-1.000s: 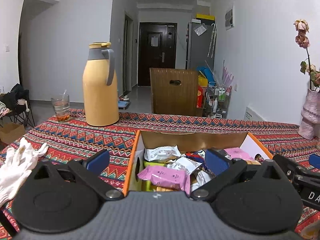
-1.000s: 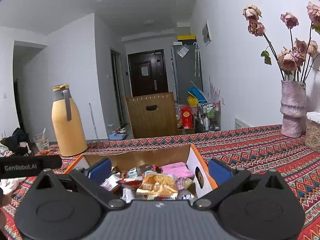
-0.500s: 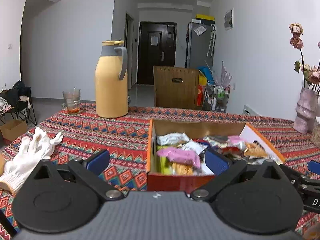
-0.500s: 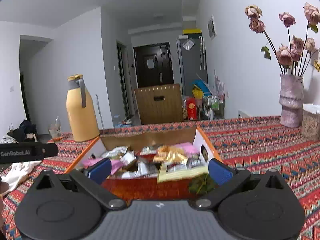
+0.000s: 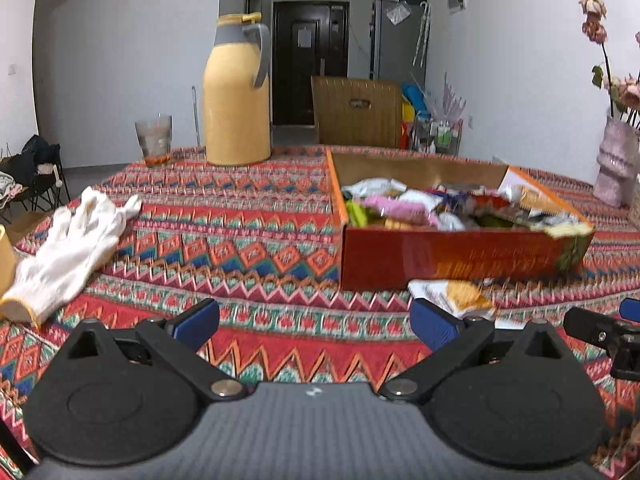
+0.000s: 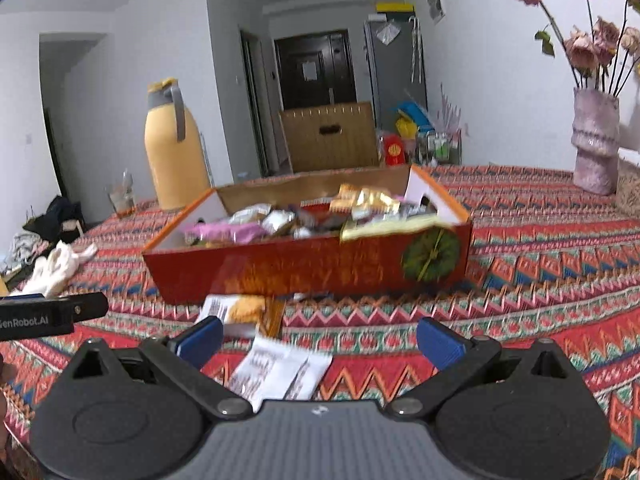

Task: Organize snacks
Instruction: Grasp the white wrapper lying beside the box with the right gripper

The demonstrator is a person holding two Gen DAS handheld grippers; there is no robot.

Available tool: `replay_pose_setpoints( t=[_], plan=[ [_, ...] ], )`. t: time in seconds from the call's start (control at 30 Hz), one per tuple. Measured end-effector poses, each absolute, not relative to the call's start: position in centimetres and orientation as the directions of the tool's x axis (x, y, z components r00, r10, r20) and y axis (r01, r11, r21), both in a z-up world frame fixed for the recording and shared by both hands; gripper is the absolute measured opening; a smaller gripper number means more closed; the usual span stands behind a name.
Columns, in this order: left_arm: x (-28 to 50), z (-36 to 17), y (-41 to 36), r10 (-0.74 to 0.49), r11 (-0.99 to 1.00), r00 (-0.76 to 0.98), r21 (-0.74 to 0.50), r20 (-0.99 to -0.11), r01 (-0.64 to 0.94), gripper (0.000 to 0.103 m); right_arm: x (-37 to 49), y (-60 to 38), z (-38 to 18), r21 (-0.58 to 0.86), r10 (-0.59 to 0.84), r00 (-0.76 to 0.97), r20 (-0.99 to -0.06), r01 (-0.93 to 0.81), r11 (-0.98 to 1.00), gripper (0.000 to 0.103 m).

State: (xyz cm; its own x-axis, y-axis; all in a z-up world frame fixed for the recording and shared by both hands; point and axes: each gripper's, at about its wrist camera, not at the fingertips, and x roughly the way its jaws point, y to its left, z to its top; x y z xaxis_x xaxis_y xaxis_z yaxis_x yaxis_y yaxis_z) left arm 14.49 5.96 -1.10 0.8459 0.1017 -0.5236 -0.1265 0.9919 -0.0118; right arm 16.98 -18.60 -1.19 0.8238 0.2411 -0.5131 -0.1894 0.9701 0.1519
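A red and orange cardboard box (image 5: 460, 258) (image 6: 304, 268) full of mixed snack packets stands on the patterned tablecloth. An orange and white snack packet (image 5: 456, 298) (image 6: 236, 308) lies on the cloth just in front of the box. A white packet (image 6: 280, 372) lies nearer, between my right gripper's fingers. My left gripper (image 5: 314, 326) is open and empty, low over the cloth, left of the box front. My right gripper (image 6: 320, 340) is open and empty in front of the box.
A yellow thermos jug (image 5: 236, 92) (image 6: 174, 148) and a glass (image 5: 154, 140) stand at the far left of the table. A white glove (image 5: 68, 248) (image 6: 60, 264) lies at the left. A pink vase (image 6: 596, 140) with dried roses stands at the far right.
Both grippers have pulled back from over the box toward the table's near side. The box's front wall and loose packets on the cloth have come into view.
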Motion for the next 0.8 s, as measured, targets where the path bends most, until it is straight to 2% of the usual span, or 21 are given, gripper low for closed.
replay_pose_setpoints(
  t=[0.17, 0.47, 0.53, 0.67, 0.8],
  plan=[
    [14.7, -2.8, 6.5, 0.097, 0.991, 0.828, -0.027, -0.553, -0.134, 0.103, 18.5, -17.2, -2.6, 0.175, 0.252, 0.744, -0.619, -0.182, 0.968, 0.103],
    [14.8, -3.4, 6.8, 0.071, 0.99, 0.826, -0.063, -0.559, -0.128, 0.103, 20.8, -15.1, -4.0, 0.132, 0.176, 0.686, -0.706, -0.117, 0.984, 0.103],
    [14.8, -3.5, 6.9, 0.07, 0.989, 0.826, -0.067, -0.559, -0.129, 0.103, 20.9, -14.7, -4.1, 0.108, 0.163, 0.687, -0.708, -0.124, 0.986, 0.1],
    [14.8, -3.5, 7.0, 0.063, 0.988, 0.826, -0.081, -0.56, -0.13, 0.103, 20.4, -14.4, -4.1, 0.046, 0.136, 0.696, -0.705, -0.146, 0.988, 0.089],
    [14.8, -3.5, 7.1, 0.061, 0.988, 0.827, -0.086, -0.559, -0.131, 0.103, 19.9, -15.0, -4.1, 0.039, 0.148, 0.703, -0.695, -0.169, 0.985, 0.08]
  ],
)
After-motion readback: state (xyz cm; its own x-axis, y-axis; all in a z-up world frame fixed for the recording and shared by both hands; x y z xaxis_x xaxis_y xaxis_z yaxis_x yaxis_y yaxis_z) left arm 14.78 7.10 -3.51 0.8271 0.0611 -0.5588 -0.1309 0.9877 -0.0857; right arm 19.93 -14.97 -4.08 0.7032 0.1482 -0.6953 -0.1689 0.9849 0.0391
